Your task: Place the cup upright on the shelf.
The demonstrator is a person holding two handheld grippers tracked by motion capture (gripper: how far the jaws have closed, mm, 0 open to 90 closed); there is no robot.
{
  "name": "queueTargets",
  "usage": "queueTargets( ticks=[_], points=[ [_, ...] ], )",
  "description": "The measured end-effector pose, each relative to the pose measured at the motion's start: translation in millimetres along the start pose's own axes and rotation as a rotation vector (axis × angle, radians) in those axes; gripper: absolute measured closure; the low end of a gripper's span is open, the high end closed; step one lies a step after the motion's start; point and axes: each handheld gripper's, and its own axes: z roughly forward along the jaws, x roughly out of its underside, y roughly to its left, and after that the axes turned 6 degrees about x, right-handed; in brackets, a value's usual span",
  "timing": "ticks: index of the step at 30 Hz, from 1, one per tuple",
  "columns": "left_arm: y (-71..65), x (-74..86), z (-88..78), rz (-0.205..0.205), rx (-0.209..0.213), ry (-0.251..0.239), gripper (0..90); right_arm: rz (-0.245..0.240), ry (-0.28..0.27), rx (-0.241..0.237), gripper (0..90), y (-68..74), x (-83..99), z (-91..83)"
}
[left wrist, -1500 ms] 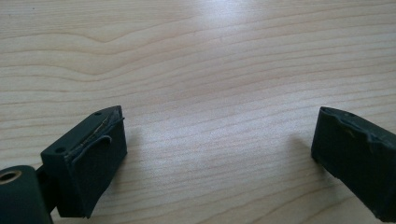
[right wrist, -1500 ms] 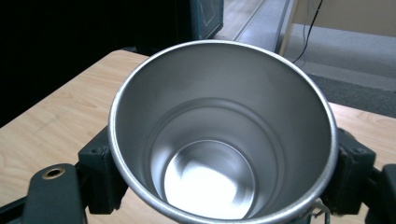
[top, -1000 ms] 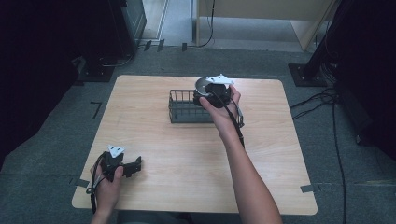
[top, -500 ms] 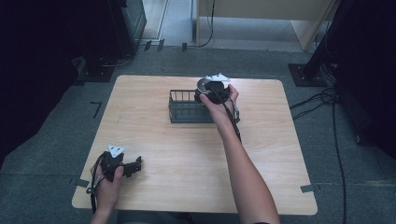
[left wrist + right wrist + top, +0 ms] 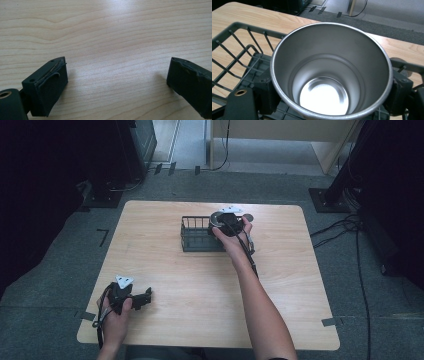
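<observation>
The right tongs (image 5: pixel 329 100) gripped a steel cup (image 5: pixel 330 72) between their 2 jaws, holding it upright over the right end of the wire basket (image 5: pixel 197 236). The left tongs (image 5: pixel 117 82) rested wide open and empty on the desk (image 5: pixel 200 290), well apart.

The high view looks forward and down from the near side, taking in the whole surface (image 5: pixel 200 285). The left gripper view sits close above bare wood at near left. The right gripper view looks down into a cup (image 5: pixel 332 72) over the far basket (image 5: pixel 195 235), which the high view shares.
</observation>
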Motion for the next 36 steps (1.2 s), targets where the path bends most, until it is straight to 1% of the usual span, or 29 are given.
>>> queueTargets(
  ticks=[4, 5, 7, 8, 10, 11, 17, 21, 24, 30, 36],
  points=[
    [0.0, 0.0, 0.0, 0.000, 0.000, 0.000, 3.7, -0.003, 0.001, -0.009, 18.3, -0.9, 2.2, -1.1],
    [0.0, 0.0, 0.0, 0.000, 0.000, 0.000, 3.8, 0.006, 0.002, -0.014, 17.4, -1.9, 2.5, -1.8],
    [0.1, 0.0, -0.1, 0.002, 0.000, 0.002, 3.8, 0.039, 0.008, -0.025, 12.1, -6.5, 2.4, -4.0],
    [0.1, 0.0, -0.1, 0.002, 0.000, 0.002, 3.7, 0.046, 0.006, -0.031, 12.1, -8.4, 2.4, -5.2],
    [0.1, 0.0, -0.1, 0.002, 0.000, 0.002, 3.7, 0.069, -0.015, -0.044, 11.4, -12.7, 2.6, -10.2],
    [0.1, 0.0, -0.1, 0.002, 0.000, 0.002, 3.8, 0.073, -0.025, -0.051, 10.5, -14.7, 2.9, -13.1],
    [0.1, 0.0, -0.1, 0.002, 0.000, 0.002, 3.7, 0.062, -0.086, -0.080, 9.1, -21.4, 6.7, -35.8],
    [0.0, 0.0, -0.1, 0.002, 0.000, 0.002, 3.8, 0.081, -0.130, -0.110, 9.5, -26.1, 10.2, -53.6],
    [0.0, 0.0, -0.1, 0.002, 0.000, 0.002, 3.7, 0.072, -0.131, -0.113, 9.7, -28.6, 17.0, -62.9],
    [0.1, 0.0, -0.1, 0.002, 0.000, 0.002, 3.8, 0.083, -0.133, -0.113, 11.2, -38.6, 35.1, -78.7],
    [0.0, 0.1, 0.0, 0.002, 0.000, 0.000, 3.7, 0.090, -0.108, -0.096, 12.1, -49.3, 55.6, -82.8]
  ],
)
